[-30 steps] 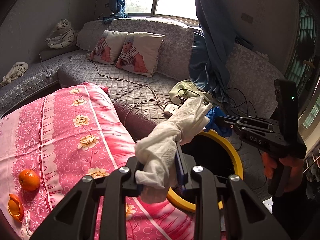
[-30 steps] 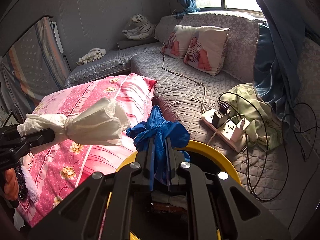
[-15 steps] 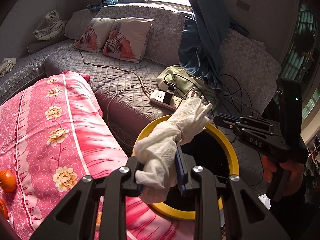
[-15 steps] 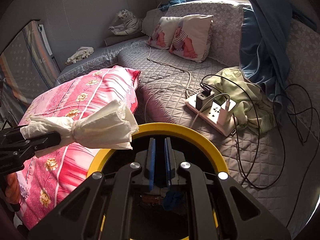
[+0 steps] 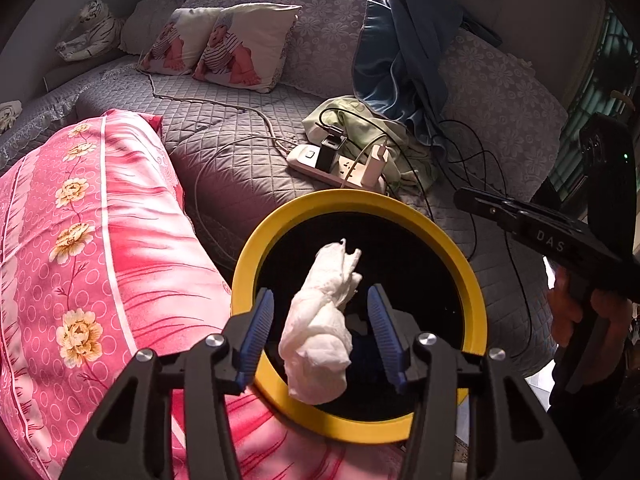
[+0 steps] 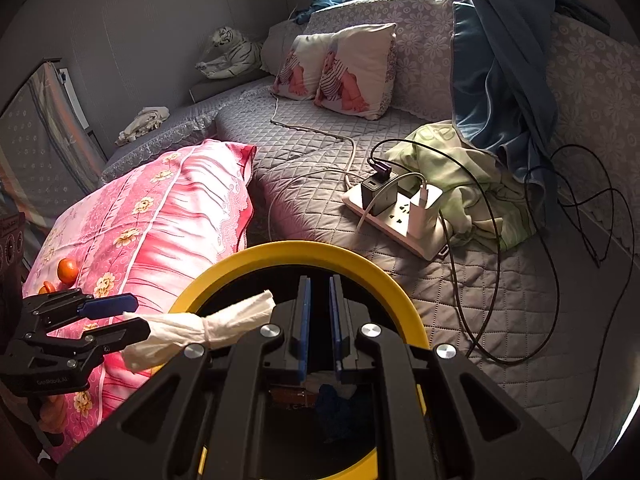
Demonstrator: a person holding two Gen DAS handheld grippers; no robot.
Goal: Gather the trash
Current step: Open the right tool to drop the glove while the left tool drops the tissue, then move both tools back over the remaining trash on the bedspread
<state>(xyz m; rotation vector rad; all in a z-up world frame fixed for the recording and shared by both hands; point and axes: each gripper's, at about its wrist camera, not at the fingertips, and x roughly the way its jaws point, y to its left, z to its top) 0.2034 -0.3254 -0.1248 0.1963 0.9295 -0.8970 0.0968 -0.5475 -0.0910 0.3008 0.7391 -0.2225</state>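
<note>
Widest around me is the grey quilted sofa, running under the window with two baby-print cushions against its back and a plush white tiger in the corner. A pink flowered quilt is heaped along its near edge, with an orange lying on it. Blue curtains hang onto a pale green cloth, and beside that cloth a white power strip sits on the seat with chargers and black cables plugged in.

Below both my claws is the bin, its yellow rim round a black mouth; something dark blue lies inside it, seen past my right claw.

My left gripper has just been opening: its blue pads stand apart, and the crumpled white tissue is between them over the bin's mouth, with no pad pressing it. From the right-hand camera one end of the tissue reaches over the rim.

My right gripper has its pads drawn together with only a slit left, nothing between them, pointing down into the bin
</note>
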